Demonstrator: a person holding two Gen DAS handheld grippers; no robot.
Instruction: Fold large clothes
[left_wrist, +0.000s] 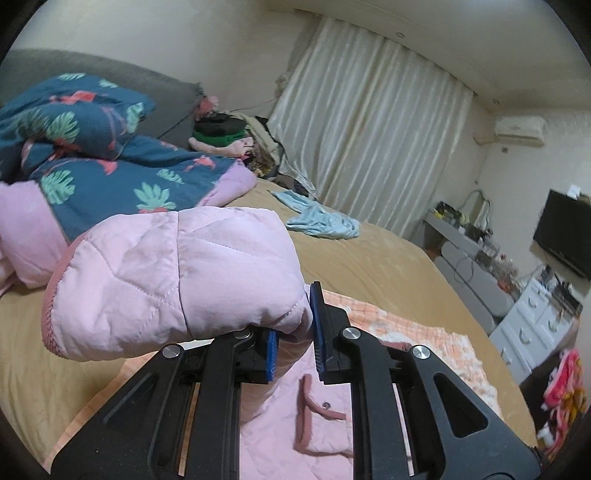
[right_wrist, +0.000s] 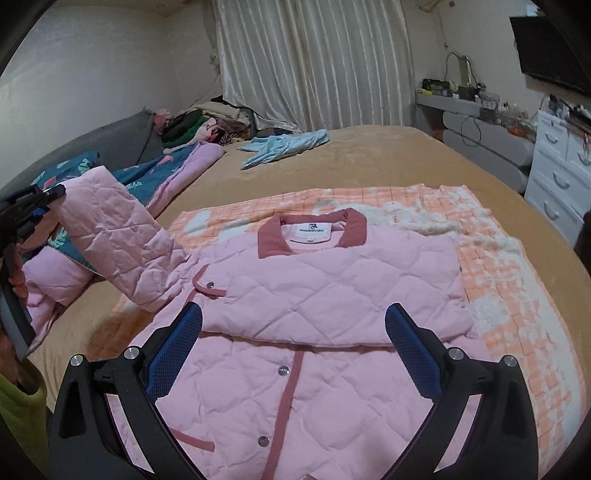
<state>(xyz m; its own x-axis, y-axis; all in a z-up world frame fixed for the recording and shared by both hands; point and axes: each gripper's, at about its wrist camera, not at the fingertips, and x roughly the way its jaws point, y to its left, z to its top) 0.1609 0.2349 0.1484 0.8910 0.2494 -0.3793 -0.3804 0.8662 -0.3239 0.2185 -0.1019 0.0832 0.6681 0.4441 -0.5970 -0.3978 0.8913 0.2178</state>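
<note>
Padding and quilting make the pink jacket (right_wrist: 295, 295) soft, light and springy; it lies front-up on the orange checked blanket (right_wrist: 517, 295) spread over the bed (right_wrist: 369, 155), collar toward the far edge, one side already folded across the chest. The left gripper (left_wrist: 293, 332) is clamped tight on the sleeve (left_wrist: 166, 273) near its ribbed cuff, lifting it clear of the bed's left side; the sleeve bulges and holds its shape rather than draping. The right gripper (right_wrist: 293, 354) hangs over the jacket's front with jaws wide apart, holding nothing. I judge the fill will puff back, so folds need pressing flat; best holds are cuff, hem and trimmed edges, where the fabric is thin and less slippery.
</note>
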